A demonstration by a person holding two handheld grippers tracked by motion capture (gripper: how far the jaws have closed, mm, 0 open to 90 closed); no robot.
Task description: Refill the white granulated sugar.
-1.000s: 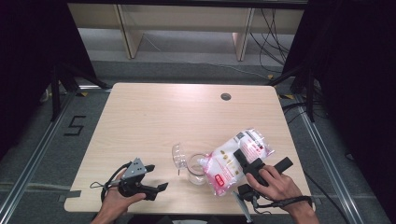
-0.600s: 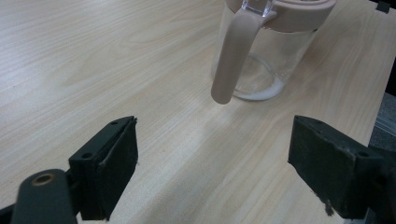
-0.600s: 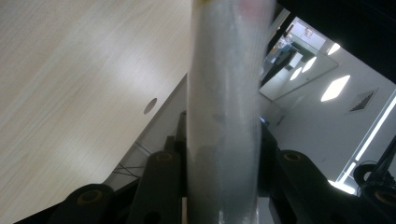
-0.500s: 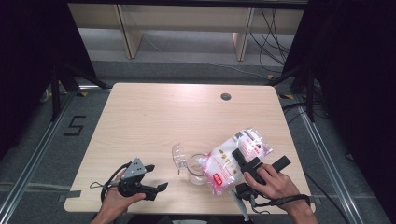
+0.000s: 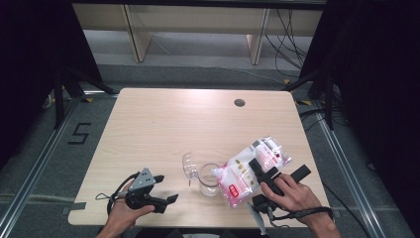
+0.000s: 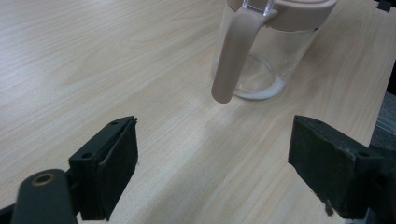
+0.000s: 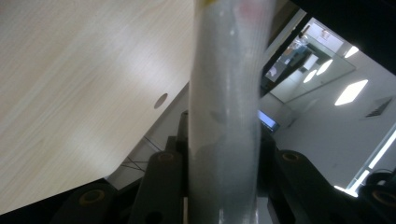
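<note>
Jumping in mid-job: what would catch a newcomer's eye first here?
The pink-and-white bag, clamped in the right gripper and tipped toward the clear jar near the table's front edge. The jar's lid stands open, with a little white powder in its bottom. The left gripper waits open at front left.

table: pale wood (image 5: 148, 129) | floor: grey (image 5: 44, 163) | shelving: behind table (image 5: 193, 20)

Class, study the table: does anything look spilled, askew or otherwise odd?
Nothing is spilled. The bag, clamped in the right gripper, is tipped over the clear jar, whose lid hangs open. White powder sits in the jar's bottom.
</note>
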